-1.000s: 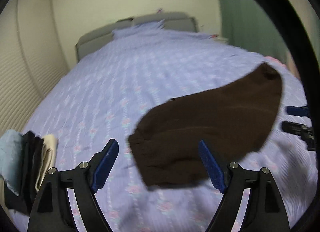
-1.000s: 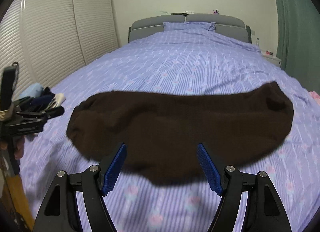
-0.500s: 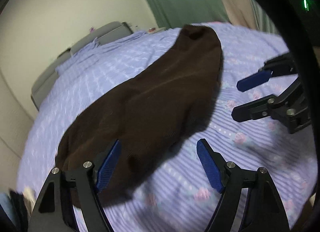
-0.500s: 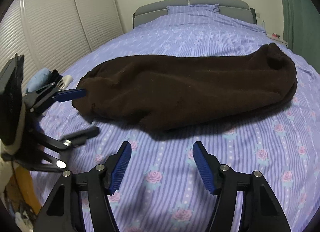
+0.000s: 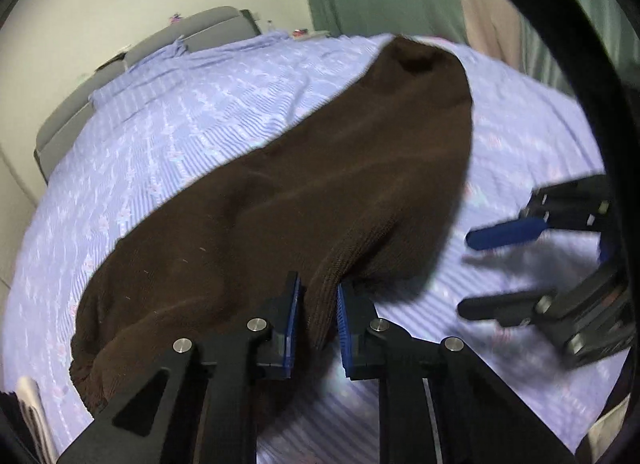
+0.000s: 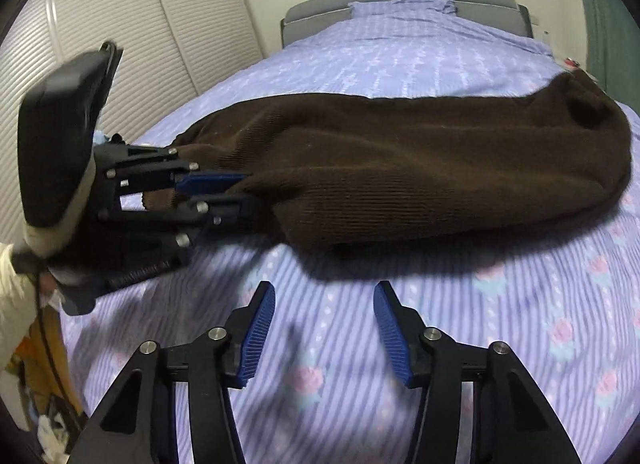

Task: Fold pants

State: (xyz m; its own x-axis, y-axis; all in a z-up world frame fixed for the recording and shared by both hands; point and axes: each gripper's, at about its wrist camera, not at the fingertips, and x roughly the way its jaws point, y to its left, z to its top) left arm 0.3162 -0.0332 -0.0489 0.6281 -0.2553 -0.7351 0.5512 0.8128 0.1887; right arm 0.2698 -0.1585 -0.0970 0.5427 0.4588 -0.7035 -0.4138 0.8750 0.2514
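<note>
The left claw point(image 5: 317, 306) is pinching a ribbed edge of the dark brown knitted pants point(image 5: 304, 200), which are lying stretched across the lilac striped, flower-printed bed cover point(image 6: 400, 60). The right claw point(image 6: 324, 330) is hovering with its blue-padded fingers point(image 6: 260, 328) spread, just beside the pants' near edge, gripping nothing.
</note>
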